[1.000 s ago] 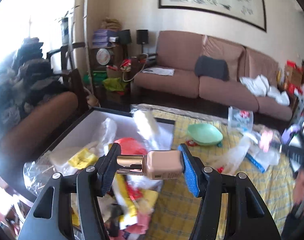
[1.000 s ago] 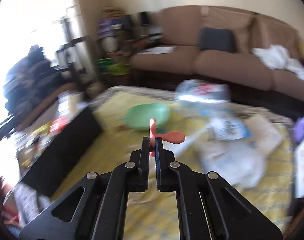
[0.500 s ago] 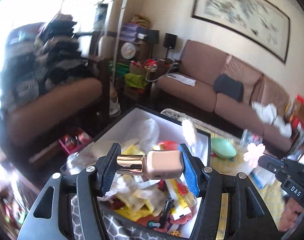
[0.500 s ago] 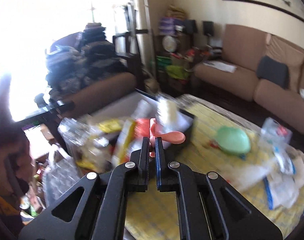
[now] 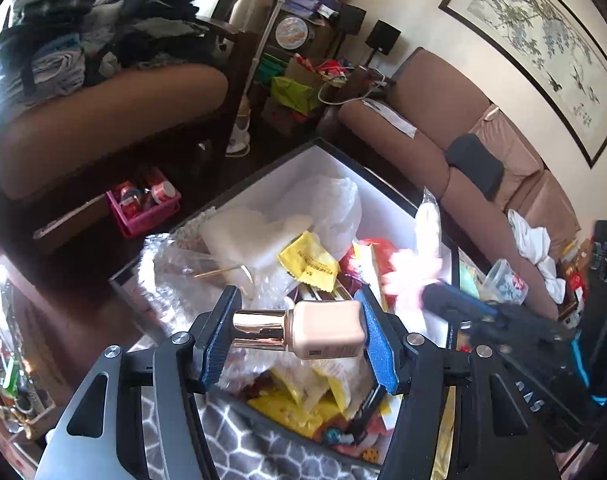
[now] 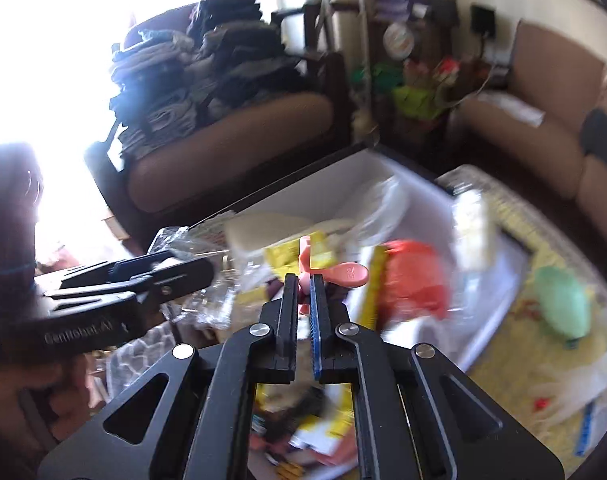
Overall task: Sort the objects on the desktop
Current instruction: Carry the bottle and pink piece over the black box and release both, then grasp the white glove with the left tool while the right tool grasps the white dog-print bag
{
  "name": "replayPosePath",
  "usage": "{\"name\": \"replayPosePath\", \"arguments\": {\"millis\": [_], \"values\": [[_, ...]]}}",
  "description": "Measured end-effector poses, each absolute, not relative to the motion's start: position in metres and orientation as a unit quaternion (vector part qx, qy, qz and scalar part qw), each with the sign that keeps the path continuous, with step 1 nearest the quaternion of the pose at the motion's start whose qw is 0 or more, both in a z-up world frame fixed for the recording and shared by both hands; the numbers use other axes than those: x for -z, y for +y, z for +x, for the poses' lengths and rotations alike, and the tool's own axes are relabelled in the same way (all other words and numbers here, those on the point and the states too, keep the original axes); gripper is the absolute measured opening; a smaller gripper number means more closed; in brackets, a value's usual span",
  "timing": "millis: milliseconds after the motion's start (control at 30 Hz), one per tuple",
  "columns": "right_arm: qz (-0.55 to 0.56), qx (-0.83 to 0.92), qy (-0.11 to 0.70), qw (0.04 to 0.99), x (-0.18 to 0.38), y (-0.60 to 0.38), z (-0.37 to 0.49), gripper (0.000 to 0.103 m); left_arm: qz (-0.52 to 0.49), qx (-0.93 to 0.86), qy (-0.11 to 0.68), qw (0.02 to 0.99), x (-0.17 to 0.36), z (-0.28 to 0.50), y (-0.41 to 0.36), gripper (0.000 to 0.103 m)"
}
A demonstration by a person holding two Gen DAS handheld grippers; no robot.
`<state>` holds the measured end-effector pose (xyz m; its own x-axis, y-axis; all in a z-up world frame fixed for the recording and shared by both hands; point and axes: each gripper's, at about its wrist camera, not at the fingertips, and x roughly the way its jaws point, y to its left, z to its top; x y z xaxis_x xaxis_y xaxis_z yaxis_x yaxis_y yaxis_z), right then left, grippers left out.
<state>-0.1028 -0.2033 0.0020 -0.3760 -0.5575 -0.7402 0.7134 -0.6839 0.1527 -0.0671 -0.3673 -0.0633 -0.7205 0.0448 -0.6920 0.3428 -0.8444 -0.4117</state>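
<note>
My left gripper [image 5: 295, 334] is shut on a beige foundation bottle [image 5: 323, 334] with a gold cap, held sideways above a black-rimmed box [image 5: 343, 156] full of wrappers and plastic. My right gripper [image 6: 302, 280] is shut on a small pink flower-shaped piece [image 6: 331, 272] and hovers over the same box [image 6: 403, 178]. The right gripper shows in the left wrist view [image 5: 443, 292] with the blurred pink piece [image 5: 411, 272]. The left gripper shows at the left of the right wrist view [image 6: 183, 272].
The box holds yellow packets [image 5: 307, 262], a red bag [image 6: 415, 280], white foam [image 5: 247, 236] and bubble wrap. A green bowl [image 6: 561, 304] lies on the yellow checked tablecloth [image 6: 523, 344]. An armchair with stacked clothes [image 6: 207, 64] and a brown sofa [image 5: 463, 160] stand beyond.
Both grippers have swung left from the tablecloth to above the box, each still holding its object. The right gripper has come close beside the left one.
</note>
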Motion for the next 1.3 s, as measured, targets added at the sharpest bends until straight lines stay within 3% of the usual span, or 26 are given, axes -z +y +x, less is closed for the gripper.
{"name": "replayPosePath", "arguments": {"millis": [433, 533, 600, 667, 767, 867, 1133, 1300], "values": [[0.460, 0.806, 0.164, 0.334, 0.067, -0.213, -0.137, 0.006, 0.395, 0.875, 0.263, 0.097, 0.101, -0.095, -0.367, 0.061], [0.454, 0.804, 0.137, 0.357, 0.052, -0.185, -0.133, 0.018, 0.398, 0.876, 0.257, 0.096, 0.089, -0.090, -0.361, 0.062], [0.445, 0.810, 0.116, 0.364, 0.038, -0.156, -0.127, 0.045, 0.392, 0.879, 0.254, 0.094, 0.078, -0.085, -0.356, 0.087], [0.430, 0.819, 0.098, 0.367, 0.024, -0.123, -0.120, 0.054, 0.368, 0.891, 0.247, 0.097, 0.059, -0.077, -0.347, 0.093], [0.406, 0.841, 0.086, 0.347, 0.006, -0.064, -0.118, 0.061, 0.347, 0.902, 0.239, 0.098, 0.034, -0.070, -0.337, 0.093], [0.373, 0.884, 0.097, 0.264, -0.006, 0.007, -0.128, 0.071, 0.320, 0.910, 0.253, 0.070, 0.007, -0.059, -0.319, 0.094], [0.379, 0.916, -0.085, 0.100, 0.034, 0.216, -0.180, 0.071, 0.276, 0.942, 0.192, -0.010, -0.034, -0.061, -0.207, 0.099], [0.332, 0.943, -0.013, 0.022, 0.056, 0.273, -0.194, 0.069, 0.280, 0.958, 0.052, -0.020, -0.028, -0.074, -0.129, 0.101]]}}
